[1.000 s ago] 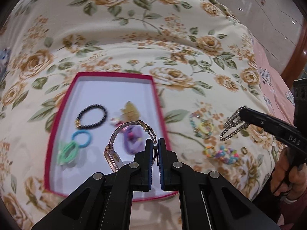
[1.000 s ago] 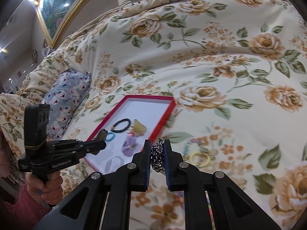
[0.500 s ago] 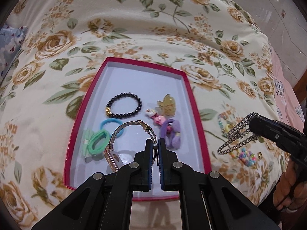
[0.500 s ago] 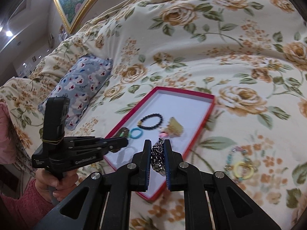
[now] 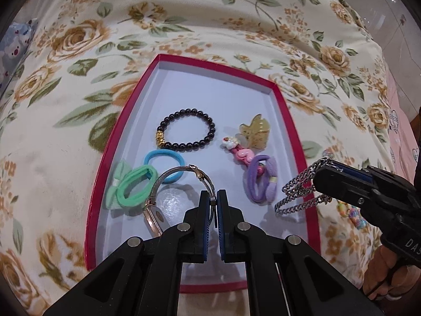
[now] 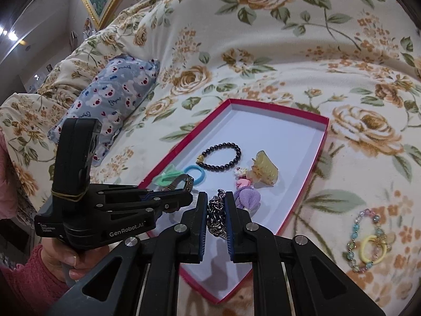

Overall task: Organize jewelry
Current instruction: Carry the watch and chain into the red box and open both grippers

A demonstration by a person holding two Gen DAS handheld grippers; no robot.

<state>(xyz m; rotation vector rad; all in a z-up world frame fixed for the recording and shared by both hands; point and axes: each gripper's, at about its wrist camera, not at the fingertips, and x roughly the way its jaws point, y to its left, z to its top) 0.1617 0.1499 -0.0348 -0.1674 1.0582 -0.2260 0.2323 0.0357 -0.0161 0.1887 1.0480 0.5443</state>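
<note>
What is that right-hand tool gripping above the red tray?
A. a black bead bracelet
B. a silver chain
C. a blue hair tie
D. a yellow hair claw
B: the right tool is shut on a silver chain bunched between its pads, while the black bead bracelet, blue hair tie and yellow hair claw all lie inside the red tray.

The tray's (image 5: pixel 286 121) far half lies bare; bead bracelet (image 5: pixel 188 129), hair ties (image 5: pixel 164 169) and clip (image 5: pixel 255 131) crowd its middle.
</note>
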